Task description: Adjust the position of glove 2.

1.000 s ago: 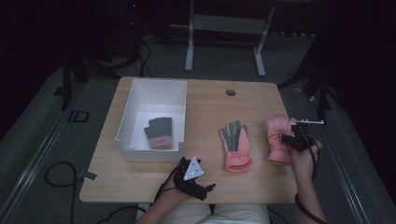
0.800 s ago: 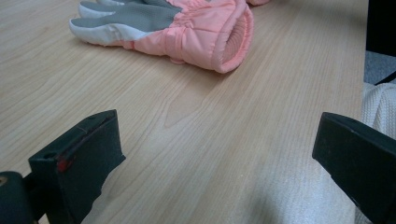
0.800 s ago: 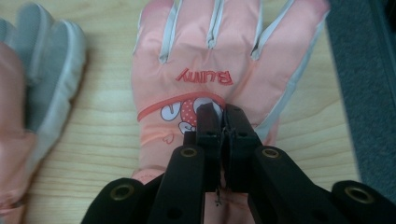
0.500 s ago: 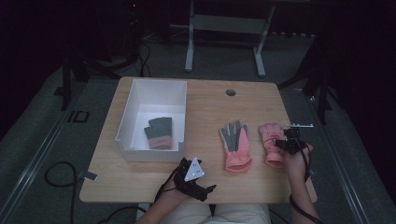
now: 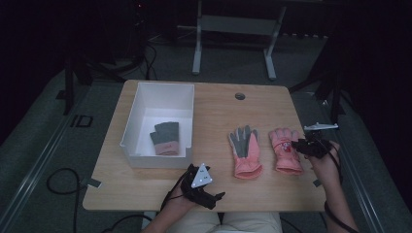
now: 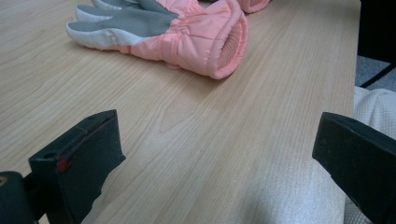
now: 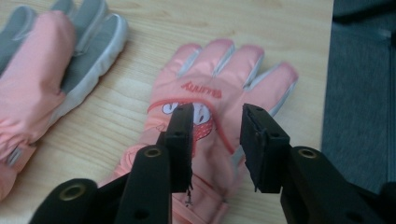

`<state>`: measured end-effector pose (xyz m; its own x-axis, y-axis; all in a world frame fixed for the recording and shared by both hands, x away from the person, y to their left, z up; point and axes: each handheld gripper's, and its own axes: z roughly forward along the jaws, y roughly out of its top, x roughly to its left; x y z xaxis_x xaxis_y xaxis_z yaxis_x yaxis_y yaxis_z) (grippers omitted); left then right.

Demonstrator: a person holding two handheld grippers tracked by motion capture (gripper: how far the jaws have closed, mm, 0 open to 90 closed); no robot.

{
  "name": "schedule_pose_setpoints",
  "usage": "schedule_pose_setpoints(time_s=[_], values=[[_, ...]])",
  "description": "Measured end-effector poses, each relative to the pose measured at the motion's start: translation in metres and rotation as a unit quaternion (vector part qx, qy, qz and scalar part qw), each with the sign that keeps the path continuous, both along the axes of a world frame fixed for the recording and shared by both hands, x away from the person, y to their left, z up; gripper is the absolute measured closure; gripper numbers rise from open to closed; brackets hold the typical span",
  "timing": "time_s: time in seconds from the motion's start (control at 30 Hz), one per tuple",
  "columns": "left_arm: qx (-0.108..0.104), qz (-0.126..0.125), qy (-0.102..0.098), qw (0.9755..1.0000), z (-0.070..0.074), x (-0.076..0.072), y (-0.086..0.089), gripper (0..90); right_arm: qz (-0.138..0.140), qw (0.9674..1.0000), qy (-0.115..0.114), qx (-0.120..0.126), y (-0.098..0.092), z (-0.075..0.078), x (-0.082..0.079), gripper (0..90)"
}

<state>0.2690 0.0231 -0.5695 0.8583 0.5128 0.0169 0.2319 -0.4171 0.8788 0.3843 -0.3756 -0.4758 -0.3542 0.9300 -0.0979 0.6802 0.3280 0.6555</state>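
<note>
Two pink gloves lie side by side on the wooden table [image 5: 214,111]. The left glove [image 5: 245,150] [image 6: 187,37] [image 7: 42,88] lies grey palm up. The right glove [image 5: 285,149] [image 7: 219,79] lies back up and shows a cartoon print. My right gripper [image 5: 297,144] [image 7: 212,112] hovers over that print. Its jaws have just been opening, and now they stand apart with nothing pinched between them. Near the table's front edge my left gripper [image 5: 214,196] [image 6: 217,123] rests wide open and points at the cuff of the left glove.
A white bin [image 5: 131,126] at the table's left holds a grey and pink glove pair [image 5: 165,138]. A round cable hole [image 5: 239,96] sits near the far edge. The table's right edge is close beside my right hand [image 5: 325,167].
My right gripper was shut on the right glove and held it bunched up. It brought the glove a little toward the other one, then opened, and the glove lies flat. The left gripper has not moved.
</note>
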Motion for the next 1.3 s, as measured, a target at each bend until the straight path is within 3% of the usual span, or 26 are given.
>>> schedule_pose_setpoints(time_s=[0.17, 0.5, 0.67, 0.8, 1.0, 1.17, 1.3], values=[[-0.001, -0.004, 0.000, 1.0000, 0.000, -0.001, -0.001, 1.1, 0.036, 0.9994, -0.002, -0.005, -0.011, 0.003, 0.001, 62.5], [0.000, -0.007, 0.007, 1.0000, -0.002, 0.000, -0.002, 1.2, 0.005, 0.9996, 0.003, 0.029, -0.006, -0.024, 0.006, 60.3], [0.001, -0.007, 0.005, 1.0000, -0.002, 0.000, -0.002, 1.1, -0.006, 0.9999, 0.012, 0.000, 0.004, -0.042, 0.010, 62.9], [0.000, -0.008, 0.006, 1.0000, -0.002, 0.000, -0.001, 1.1, 0.001, 0.9997, 0.000, -0.026, 0.010, -0.054, 0.008, 62.1], [0.002, -0.007, 0.006, 1.0000, -0.002, 0.000, -0.002, 1.1, -0.028, 0.9996, 0.008, 0.005, 0.008, -0.054, 0.007, 84.1], [0.000, -0.004, 0.006, 1.0000, -0.002, 0.001, -0.001, 1.2, -0.050, 0.9982, 0.006, 0.034, 0.009, -0.043, 0.006, 87.3], [0.002, -0.002, 0.007, 1.0000, -0.002, 0.001, -0.001, 1.2, -0.051, 0.9983, -0.009, 0.027, 0.015, -0.026, 0.000, 87.6]])
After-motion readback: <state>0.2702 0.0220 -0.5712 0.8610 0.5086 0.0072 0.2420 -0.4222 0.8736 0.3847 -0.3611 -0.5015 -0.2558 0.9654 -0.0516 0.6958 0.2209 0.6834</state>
